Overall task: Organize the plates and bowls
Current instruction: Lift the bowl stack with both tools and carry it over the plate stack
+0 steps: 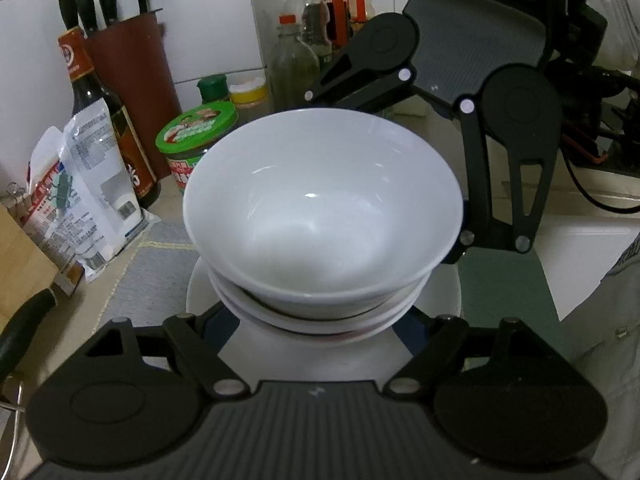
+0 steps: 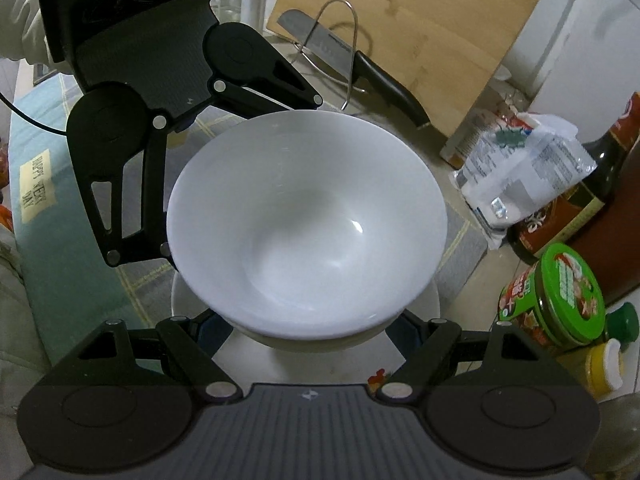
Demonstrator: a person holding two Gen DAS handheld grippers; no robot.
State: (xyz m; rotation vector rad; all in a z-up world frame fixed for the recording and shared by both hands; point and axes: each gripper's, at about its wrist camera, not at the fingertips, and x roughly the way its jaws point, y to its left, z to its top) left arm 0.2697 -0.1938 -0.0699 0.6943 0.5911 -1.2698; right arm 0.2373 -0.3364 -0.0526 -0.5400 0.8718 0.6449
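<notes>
A stack of white bowls (image 1: pixel 320 216) sits on a white plate (image 1: pixel 440 300), which lies on a grey mat (image 1: pixel 148 280) on the tabletop (image 1: pixel 80 312). The left gripper (image 1: pixel 316 320) and right gripper (image 2: pixel 316 328) face each other across the stack, each with its fingers spread wide around the lower bowls. The fingertips are hidden under the rims, so I cannot tell whether either has a hold.

To move the stack well, both sides should press in evenly and low, then lift level so the top bowl does not slide.

The left wrist view shows at least three nested rims, plus the knife block (image 1: pixel 132 80) and bottles (image 1: pixel 312 40) behind. The right wrist view shows a cutting board (image 2: pixel 420 40), a knife (image 2: pixel 352 68) in a wire rack, and a printed pattern on the plate's near edge.
</notes>
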